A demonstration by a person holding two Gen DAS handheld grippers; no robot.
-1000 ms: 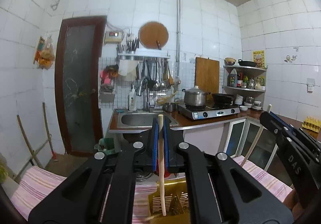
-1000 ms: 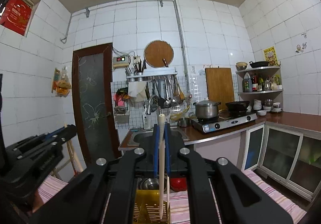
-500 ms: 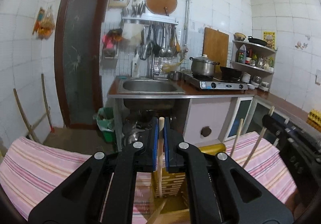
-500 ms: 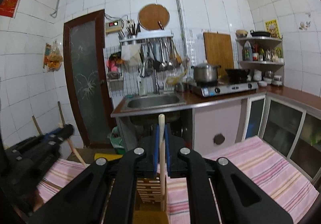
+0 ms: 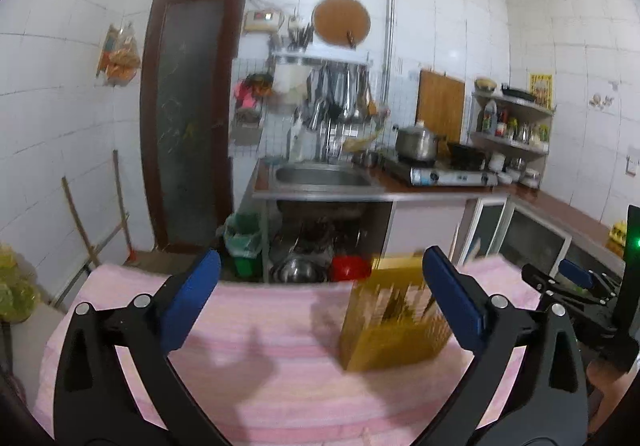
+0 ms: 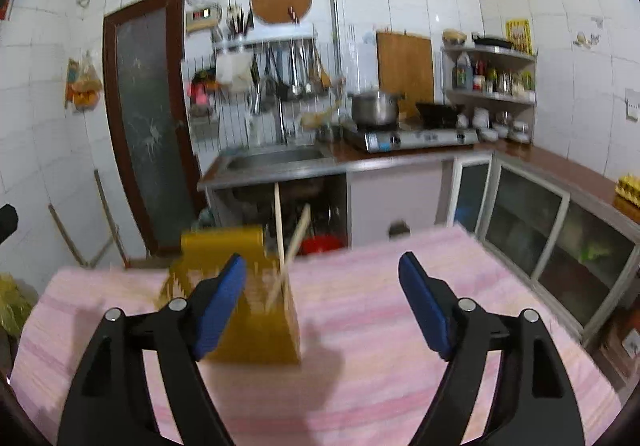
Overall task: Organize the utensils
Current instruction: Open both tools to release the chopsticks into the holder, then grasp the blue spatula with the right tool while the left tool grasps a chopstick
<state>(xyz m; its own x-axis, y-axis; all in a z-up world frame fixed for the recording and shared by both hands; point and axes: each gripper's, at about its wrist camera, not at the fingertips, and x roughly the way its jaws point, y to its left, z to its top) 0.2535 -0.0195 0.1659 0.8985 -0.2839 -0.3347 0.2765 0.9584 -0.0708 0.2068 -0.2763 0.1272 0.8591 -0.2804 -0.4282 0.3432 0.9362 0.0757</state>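
A yellow slotted utensil holder [image 5: 394,320] stands on the pink striped tablecloth [image 5: 260,366]; it also shows in the right wrist view [image 6: 240,306]. Two wooden chopsticks [image 6: 286,246] stick up out of the holder there. My left gripper [image 5: 320,298] is open and empty, above the cloth, with the holder just inside its right finger. My right gripper [image 6: 322,302] is open and empty, with the holder behind its left finger. The right gripper also shows at the right edge of the left wrist view [image 5: 572,282].
Beyond the table stand a steel sink counter [image 5: 320,178], a gas stove with a pot [image 5: 416,144], low glass-door cabinets [image 6: 532,230], a dark door [image 5: 188,106], a green bin [image 5: 244,242] and a red bowl [image 5: 350,266] under the sink.
Both grippers were each shut on a wooden chopstick over the holder. Both have opened and drawn back, and the chopsticks now stand in the holder.
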